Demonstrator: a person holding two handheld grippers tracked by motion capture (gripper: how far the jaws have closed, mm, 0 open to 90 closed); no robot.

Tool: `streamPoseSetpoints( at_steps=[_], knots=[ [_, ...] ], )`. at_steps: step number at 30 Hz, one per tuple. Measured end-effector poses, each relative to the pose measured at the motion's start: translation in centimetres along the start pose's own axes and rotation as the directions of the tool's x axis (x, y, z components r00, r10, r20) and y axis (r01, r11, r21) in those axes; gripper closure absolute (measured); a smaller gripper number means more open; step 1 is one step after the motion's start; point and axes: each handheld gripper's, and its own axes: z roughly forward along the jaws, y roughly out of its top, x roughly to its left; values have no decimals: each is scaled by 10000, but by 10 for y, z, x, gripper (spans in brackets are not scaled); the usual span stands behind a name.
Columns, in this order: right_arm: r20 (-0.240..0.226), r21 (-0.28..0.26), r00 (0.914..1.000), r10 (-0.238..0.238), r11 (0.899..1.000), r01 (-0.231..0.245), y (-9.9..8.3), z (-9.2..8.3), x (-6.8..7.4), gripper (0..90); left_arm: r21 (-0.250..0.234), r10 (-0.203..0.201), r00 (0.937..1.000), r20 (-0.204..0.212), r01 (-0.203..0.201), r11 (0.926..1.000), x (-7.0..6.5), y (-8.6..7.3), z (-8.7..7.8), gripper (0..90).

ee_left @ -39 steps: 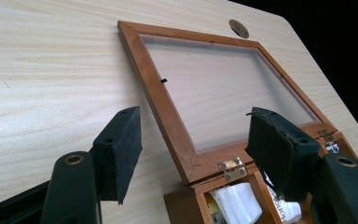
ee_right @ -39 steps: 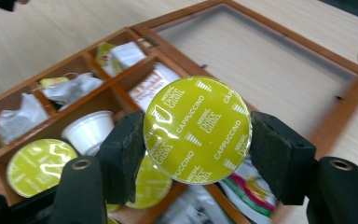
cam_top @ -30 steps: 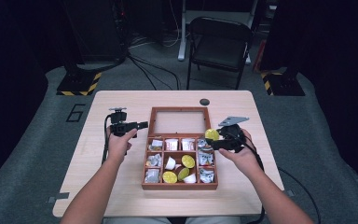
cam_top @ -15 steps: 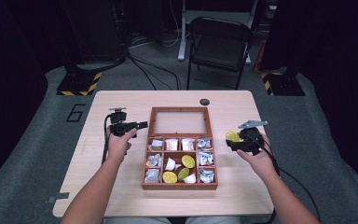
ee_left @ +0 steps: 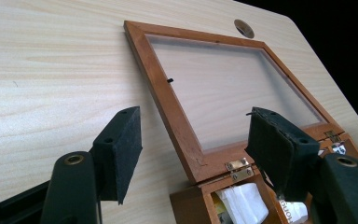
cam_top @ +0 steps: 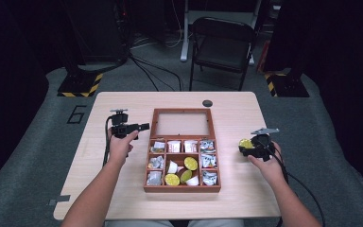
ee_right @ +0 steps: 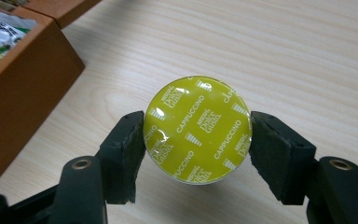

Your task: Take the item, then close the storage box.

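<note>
right tongs point(ee_right: 196, 140): pinching a yellow-green capsule point(ee_right: 197, 129) by its rim, pads on both sides, foil lid reads "cappuccino"
capsule place: over bare table point(cam_top: 123, 198), right of the box point(cam_top: 182, 187), well clear of its wall; in the high view it sits at my right hand point(cam_top: 246, 143)
contact: can't tell whether the capsule's base touches the table or hangs just above it
left tongs point(ee_left: 196, 149): spread, nothing between the pads, parked at the box's back left corner near the hinge point(ee_left: 238, 167) of the lid point(ee_left: 168, 100), which lies open flat
done, my read: lid open, one capsule out of the box
left, my read: set this capsule down and let go; more capsules show in the middle cells point(cam_top: 190, 163), so likely more trips
hard to make out: capsule count, since some lie on their sides and overlap; the silver packets point(cam_top: 208, 161) in the side cells are too small to read
cut off: in the right gripper view just one box corner point(ee_right: 23, 79) shows; capsule body hidden under its own lid
</note>
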Motion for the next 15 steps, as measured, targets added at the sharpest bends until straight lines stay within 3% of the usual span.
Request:
streamPoseSetpoints(
  at_steps=[15],
  knots=[
    [120,174,9989,460,9988,-462,-13,7,-11,358,-24,55,10000,-26,-55,10000,1,0,-1,349]
  ],
)
